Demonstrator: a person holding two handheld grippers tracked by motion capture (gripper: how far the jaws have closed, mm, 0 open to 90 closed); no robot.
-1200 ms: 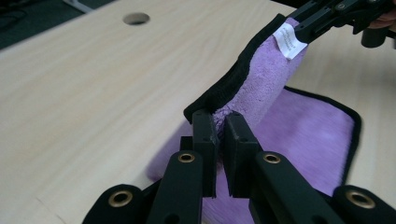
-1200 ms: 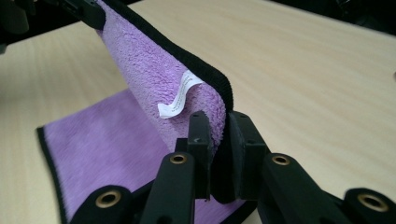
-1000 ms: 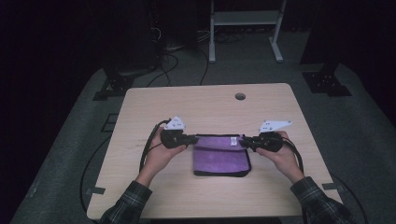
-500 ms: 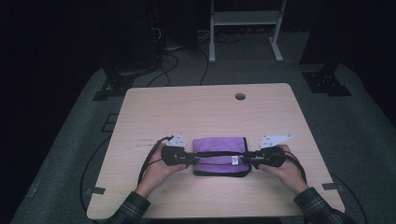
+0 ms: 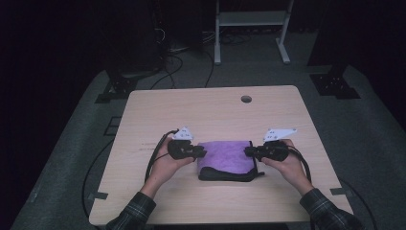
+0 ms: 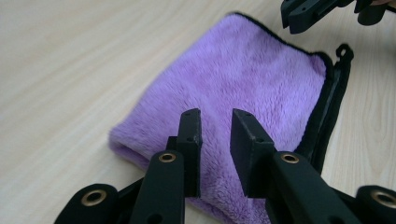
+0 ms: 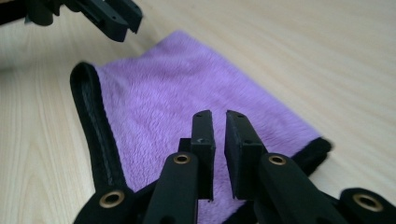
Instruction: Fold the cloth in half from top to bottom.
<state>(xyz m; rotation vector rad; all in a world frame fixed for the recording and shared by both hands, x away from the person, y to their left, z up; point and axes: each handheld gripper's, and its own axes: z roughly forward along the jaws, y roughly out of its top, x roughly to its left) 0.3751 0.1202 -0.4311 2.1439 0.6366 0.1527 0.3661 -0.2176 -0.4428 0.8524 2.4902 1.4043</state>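
1. Left gripper (image 5: pixel 200 152) in my left hand (image 5: pixel 165 163) sits at the left edge of the folded purple fleece cloth with black trim (image 5: pixel 226 158). In the left gripper view its two black jaws stand a narrow gap apart above the plush, with nothing pinched between them; they have just been closing a little.
2. My right gripper (image 5: pixel 249 151), in my right hand (image 5: pixel 287 165), sits at the cloth's right edge, facing the left one across it. In the right gripper view (image 7: pixel 215 122) its jaws are almost together, a thin slit between them, nothing in it; they too have just been closing.
3. Between the two grippers the cloth (image 6: pixel 243 88) lies flat on the pale wooden table (image 5: pixel 210 112), in the near half of the top, its black-bound edge toward me.
4. Beyond the cloth, near the far edge of the table, there is a small round hole (image 5: pixel 246 99).
5. Farther off, on the dark floor, stands a white metal frame (image 5: pixel 249 19) with black cables (image 5: pixel 177 57) to its left.
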